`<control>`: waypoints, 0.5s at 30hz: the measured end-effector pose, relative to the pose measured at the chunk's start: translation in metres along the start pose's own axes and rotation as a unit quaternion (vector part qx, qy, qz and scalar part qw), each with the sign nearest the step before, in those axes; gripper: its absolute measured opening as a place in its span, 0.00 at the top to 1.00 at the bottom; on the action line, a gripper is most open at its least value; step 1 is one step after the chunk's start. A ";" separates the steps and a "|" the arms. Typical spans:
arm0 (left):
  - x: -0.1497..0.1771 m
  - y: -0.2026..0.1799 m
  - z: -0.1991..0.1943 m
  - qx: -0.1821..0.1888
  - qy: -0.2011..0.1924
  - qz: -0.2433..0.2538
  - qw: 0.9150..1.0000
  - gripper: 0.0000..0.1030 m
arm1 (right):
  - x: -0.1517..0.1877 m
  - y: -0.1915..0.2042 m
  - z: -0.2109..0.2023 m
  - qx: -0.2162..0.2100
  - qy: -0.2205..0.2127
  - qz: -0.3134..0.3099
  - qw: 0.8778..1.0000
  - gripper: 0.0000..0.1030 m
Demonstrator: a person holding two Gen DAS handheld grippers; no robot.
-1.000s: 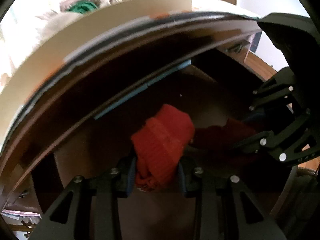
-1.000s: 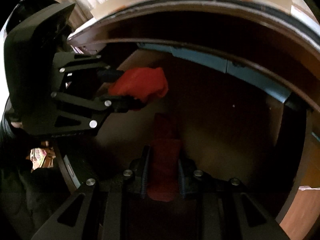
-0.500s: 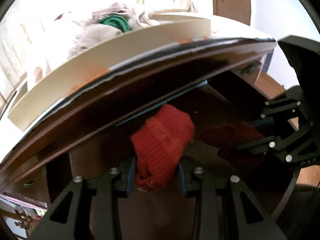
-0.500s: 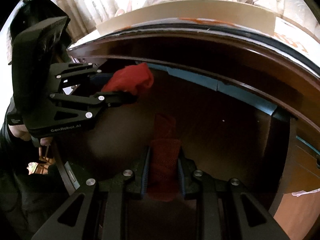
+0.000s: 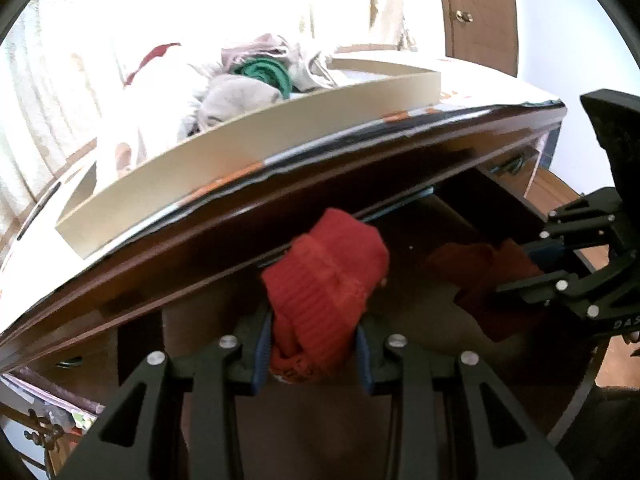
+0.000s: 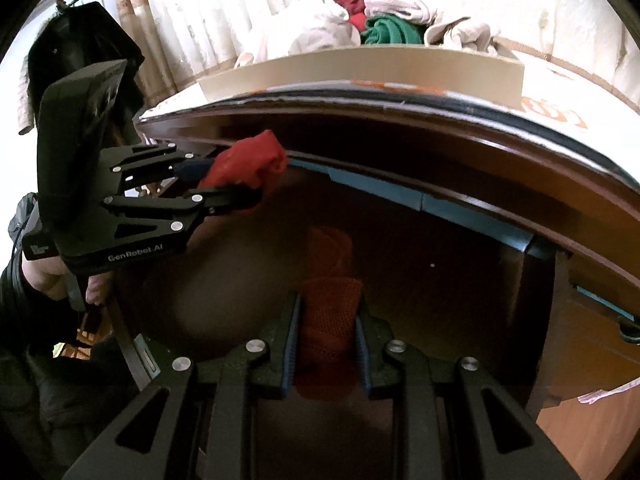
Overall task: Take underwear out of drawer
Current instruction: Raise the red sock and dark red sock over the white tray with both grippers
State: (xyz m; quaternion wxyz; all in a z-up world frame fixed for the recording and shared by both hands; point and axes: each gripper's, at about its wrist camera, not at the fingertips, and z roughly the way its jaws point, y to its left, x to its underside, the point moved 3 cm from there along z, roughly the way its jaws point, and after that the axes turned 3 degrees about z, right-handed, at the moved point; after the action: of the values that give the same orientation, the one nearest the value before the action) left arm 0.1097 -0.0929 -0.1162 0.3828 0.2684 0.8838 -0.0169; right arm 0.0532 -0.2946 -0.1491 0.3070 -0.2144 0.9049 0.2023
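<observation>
backlight: blown-out | drawer: dim, shadowed | edges: fisheye-warped, vignetted

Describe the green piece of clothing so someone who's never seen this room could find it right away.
Start at the dark wooden dresser with the open drawer. On its top sits a shallow beige cardboard tray heaped with laundry. The green garment is bunched near the middle of that heap, the only green item among pale cream cloths and a red piece.

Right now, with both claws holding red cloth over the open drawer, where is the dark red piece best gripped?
Grip the dark red underwear across its bunched middle fold, from above and the drawer's open front, as the right claw does now. It is limp and folded, so bunched layers give the pads more bite than a thin edge.
</observation>
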 end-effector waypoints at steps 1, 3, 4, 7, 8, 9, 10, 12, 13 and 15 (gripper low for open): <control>0.000 0.000 -0.001 -0.001 -0.002 -0.001 1.000 0.68 | 0.000 0.000 -0.001 0.001 -0.006 0.000 1.000 0.74; -0.001 0.002 -0.003 -0.002 -0.004 -0.004 1.000 0.68 | -0.001 0.001 -0.003 0.003 -0.015 0.000 1.000 0.74; -0.001 0.002 -0.003 -0.002 -0.005 -0.005 1.000 0.68 | -0.002 0.000 -0.003 0.003 -0.017 0.001 1.000 0.74; 0.000 0.003 -0.005 -0.006 -0.011 -0.007 1.000 0.68 | -0.004 0.001 -0.003 0.005 -0.025 0.002 1.000 0.74; 0.000 0.003 -0.005 -0.007 -0.014 -0.008 1.000 0.68 | -0.004 0.001 -0.004 0.005 -0.027 0.002 1.000 0.74; 0.000 0.003 -0.008 -0.009 -0.020 -0.008 1.000 0.68 | -0.004 0.001 -0.005 0.006 -0.030 0.002 1.000 0.74; 0.000 0.002 -0.008 -0.011 -0.023 -0.008 1.000 0.68 | -0.004 0.001 -0.005 0.006 -0.034 0.002 0.999 0.74; 0.000 0.002 -0.011 -0.013 -0.029 -0.005 0.999 0.68 | -0.005 0.002 -0.006 0.007 -0.039 0.002 0.999 0.74; 0.000 0.001 -0.011 -0.015 -0.031 -0.004 0.999 0.68 | -0.005 0.001 -0.006 0.008 -0.042 0.002 0.999 0.74; 0.000 0.002 -0.013 -0.018 -0.036 -0.006 0.999 0.68 | -0.005 0.000 -0.009 0.008 -0.048 0.002 0.999 0.74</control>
State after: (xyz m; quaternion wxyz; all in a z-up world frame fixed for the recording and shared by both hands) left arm 0.1018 -0.0880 -0.1069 0.4185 0.2559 0.8713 -0.0129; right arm 0.0526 -0.2977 -0.1399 0.3520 -0.2001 0.8910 0.2054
